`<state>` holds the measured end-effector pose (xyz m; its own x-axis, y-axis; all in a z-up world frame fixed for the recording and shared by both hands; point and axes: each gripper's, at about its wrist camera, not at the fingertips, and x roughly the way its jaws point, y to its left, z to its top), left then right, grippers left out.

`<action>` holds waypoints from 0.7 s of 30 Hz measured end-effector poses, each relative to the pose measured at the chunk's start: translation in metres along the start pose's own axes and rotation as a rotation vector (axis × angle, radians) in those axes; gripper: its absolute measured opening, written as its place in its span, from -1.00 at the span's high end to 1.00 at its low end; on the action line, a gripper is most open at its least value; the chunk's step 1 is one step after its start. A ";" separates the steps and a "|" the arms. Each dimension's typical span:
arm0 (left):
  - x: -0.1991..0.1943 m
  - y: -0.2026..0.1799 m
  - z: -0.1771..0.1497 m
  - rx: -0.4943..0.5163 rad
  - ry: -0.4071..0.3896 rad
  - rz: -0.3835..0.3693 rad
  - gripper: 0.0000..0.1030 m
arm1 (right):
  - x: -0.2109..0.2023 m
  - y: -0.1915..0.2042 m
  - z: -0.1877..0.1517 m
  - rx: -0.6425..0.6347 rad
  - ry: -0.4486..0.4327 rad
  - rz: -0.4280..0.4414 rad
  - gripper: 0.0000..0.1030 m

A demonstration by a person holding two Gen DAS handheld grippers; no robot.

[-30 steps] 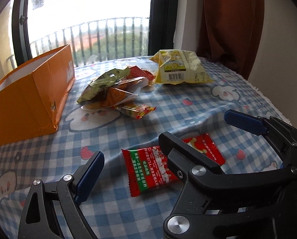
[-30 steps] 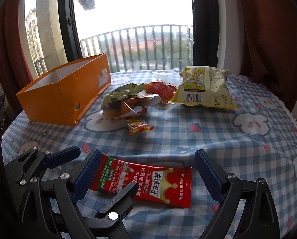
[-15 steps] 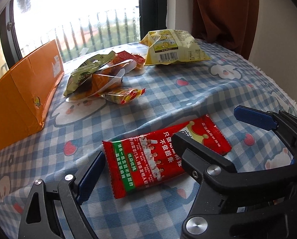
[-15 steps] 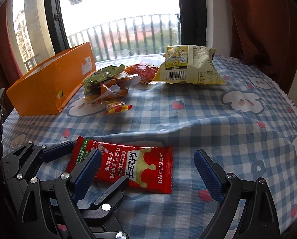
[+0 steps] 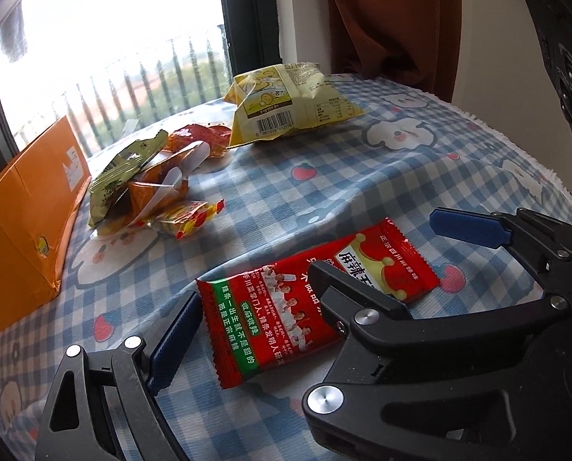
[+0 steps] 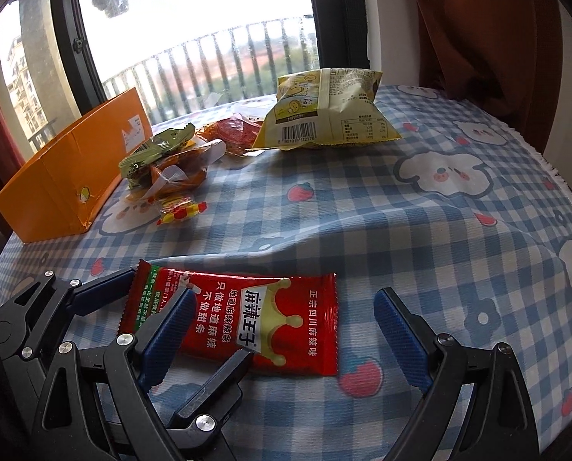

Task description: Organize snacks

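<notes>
Fingers: your left gripper (image 5: 316, 265) and right gripper (image 6: 282, 330) both stand spread wide, pads pressing on nothing.
Red packet: the flat red snack packet (image 5: 309, 303) lies on the checked tablecloth (image 5: 362, 176) at the near edge, and both your grippers straddle it.
Left pads: one blue pad (image 5: 174, 342) sits just beside the packet's green-banded end; the other is well off past its opposite end.
Right pads: one blue pad (image 6: 167, 342) lies over the packet's left part; the other stands apart from its right edge.
Overlap: your two grippers cross over the packet, a black finger of each lying across it.
Small pile: beyond the packet, a heap of green, orange and red wrappers (image 6: 171, 161).
Orange box: just left of that heap, the open orange box (image 6: 67, 176).
Yellow bag: far beyond the packet, right of the heap, a puffed yellow bag (image 6: 324, 115).
Behind: window (image 6: 209, 19) and brown curtain (image 6: 478, 19).
</notes>
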<state>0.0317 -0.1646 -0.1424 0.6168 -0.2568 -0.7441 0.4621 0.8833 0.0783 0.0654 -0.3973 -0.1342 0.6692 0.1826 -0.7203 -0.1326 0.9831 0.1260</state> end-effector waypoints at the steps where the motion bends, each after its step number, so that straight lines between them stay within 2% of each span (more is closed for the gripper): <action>1: 0.000 0.000 0.000 0.001 0.003 -0.001 -0.79 | -0.001 -0.002 -0.001 0.005 0.000 -0.001 -0.85; 9: -0.003 0.006 -0.009 -0.054 0.044 -0.024 -0.79 | 0.003 -0.004 -0.006 0.020 0.042 0.030 -0.60; 18: -0.011 0.013 -0.022 -0.078 0.050 -0.019 -0.79 | 0.002 0.008 -0.009 -0.004 0.063 0.045 -0.60; 21: -0.013 0.015 -0.023 -0.072 0.045 0.004 -0.77 | 0.003 0.015 -0.008 0.004 0.071 0.096 -0.60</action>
<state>0.0161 -0.1393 -0.1469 0.5885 -0.2370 -0.7730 0.4117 0.9107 0.0343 0.0595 -0.3819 -0.1400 0.5999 0.2749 -0.7513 -0.1904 0.9612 0.1996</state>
